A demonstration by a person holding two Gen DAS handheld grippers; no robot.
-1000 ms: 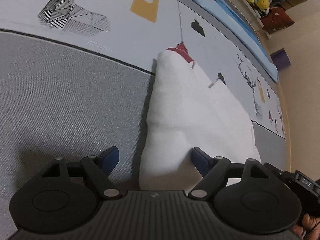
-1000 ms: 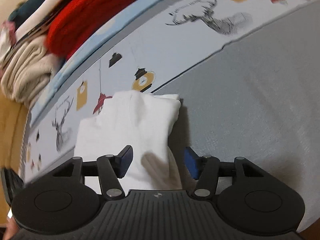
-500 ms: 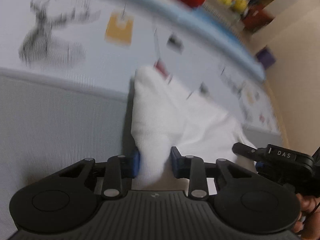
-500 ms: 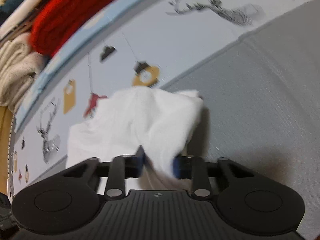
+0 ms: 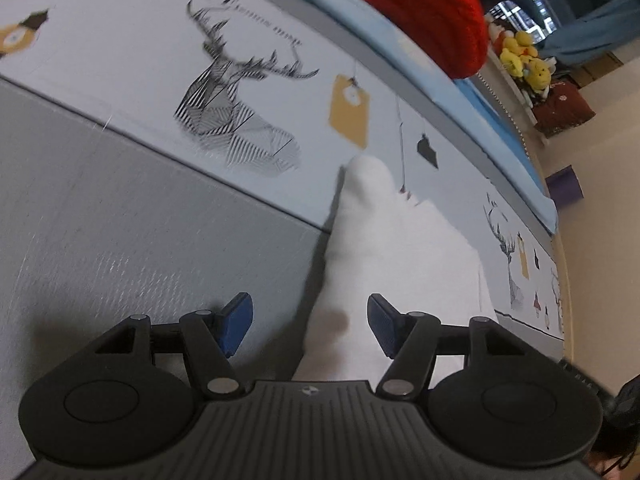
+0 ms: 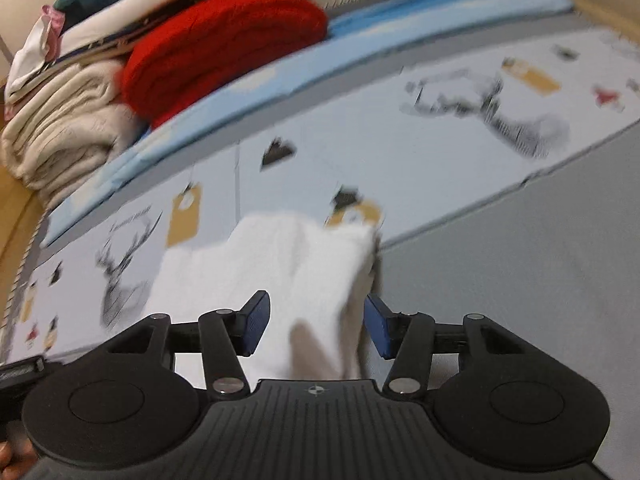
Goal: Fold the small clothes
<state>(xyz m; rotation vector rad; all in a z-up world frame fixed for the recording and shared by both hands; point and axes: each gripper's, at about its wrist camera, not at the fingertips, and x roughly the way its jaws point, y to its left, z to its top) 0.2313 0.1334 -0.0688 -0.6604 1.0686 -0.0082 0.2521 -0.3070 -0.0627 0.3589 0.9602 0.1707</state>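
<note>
Left tool [image 5: 310, 330]: pitched steeply down over the mat, blue pads apart, jaws have just been opening. The folded white knit garment [image 5: 396, 256] runs up between them; neither pad presses it, so no grip.

Right tool [image 6: 316, 326]: same steep downward pitch, jaws have just been opening too. The right blue pad [image 6: 376, 330] sits just beside the cloth's hanging edge, the left pad clear of it. Contact on the right pad: cannot tell through the blur.

White garment [image 6: 276, 264] lies across the seam between the grey textured mat panel [image 5: 120, 248] and the pale printed panel with deer drawings [image 5: 236, 120].

Further back: light blue padded strip [image 6: 400, 48], then a red knitted garment [image 6: 224, 36] beside folded cream cloth [image 6: 60, 136]. A hand [image 6: 16, 454] shows at the lower left of the right view.
</note>
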